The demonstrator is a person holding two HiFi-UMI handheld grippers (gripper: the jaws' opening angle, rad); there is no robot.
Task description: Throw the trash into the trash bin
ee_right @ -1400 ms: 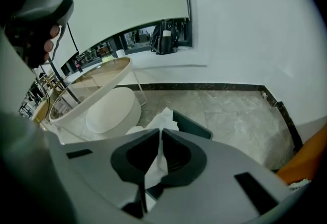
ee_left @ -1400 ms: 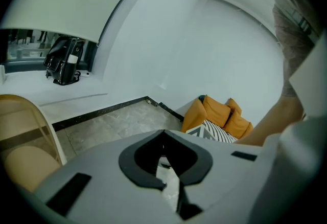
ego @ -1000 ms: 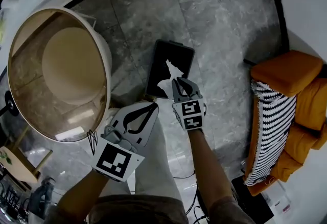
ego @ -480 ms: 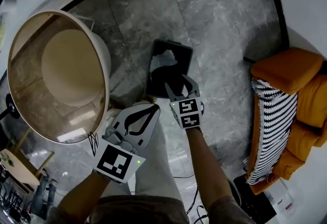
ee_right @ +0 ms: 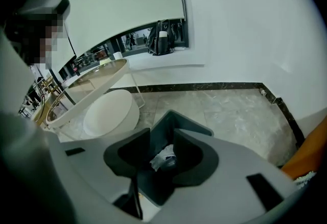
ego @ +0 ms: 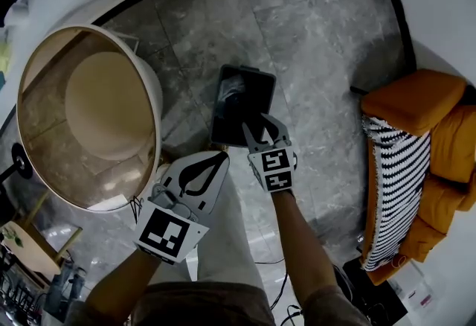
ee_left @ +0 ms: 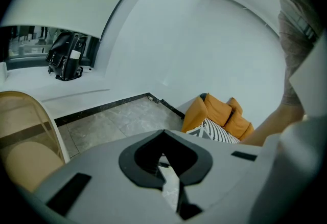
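One white wad of trash (ego: pixel 233 86) already lies inside the bin (ego: pixel 256 90). The right gripper (ego: pixel 258 123) above it is empty, its jaws apart though just closing, and the left gripper (ego: pixel 221 157) is pinched together on nothing. Dropping the right hand could tip the light bin.

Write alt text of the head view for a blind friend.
Crumpled white trash lies in a dark trash bin on the floor. Over it the right gripper, empty, has its jaws apart after just closing partway; the left gripper is shut.
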